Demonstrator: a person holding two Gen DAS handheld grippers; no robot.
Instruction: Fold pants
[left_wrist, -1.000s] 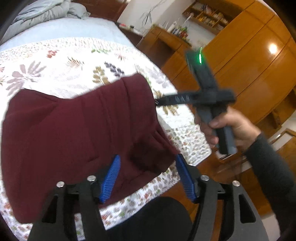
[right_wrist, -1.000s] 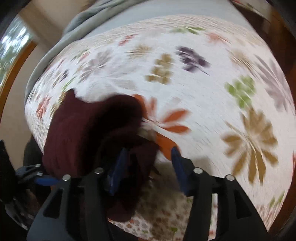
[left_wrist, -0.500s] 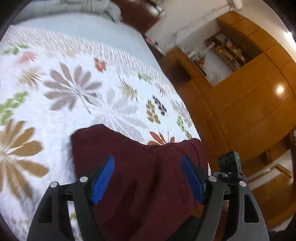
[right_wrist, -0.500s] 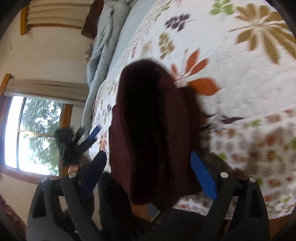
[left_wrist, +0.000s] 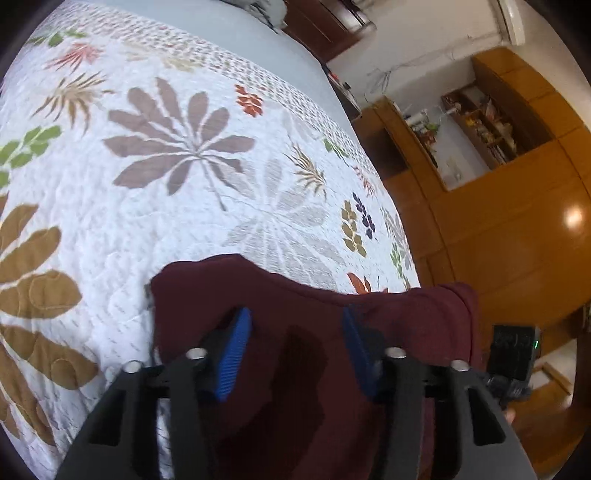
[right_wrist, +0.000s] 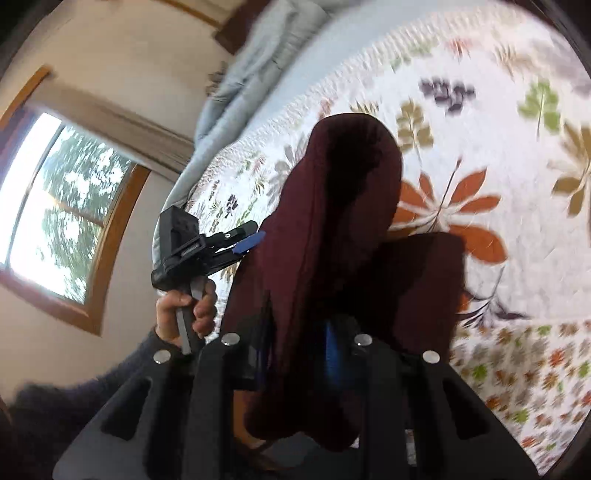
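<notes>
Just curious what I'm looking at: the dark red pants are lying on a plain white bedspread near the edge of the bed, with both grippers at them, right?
Not quite. The bedspread is not plain: the left wrist view shows white quilting printed with large leaves and flowers. The rest holds: the dark red pants lie near the bed's edge, with the left gripper and the right gripper at them.

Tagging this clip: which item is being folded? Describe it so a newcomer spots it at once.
Find the bed's white leaf-print quilt. At its near edge lies the maroon pants, bunched. It is the only dark, plain-coloured fabric on the patterned quilt.
</notes>
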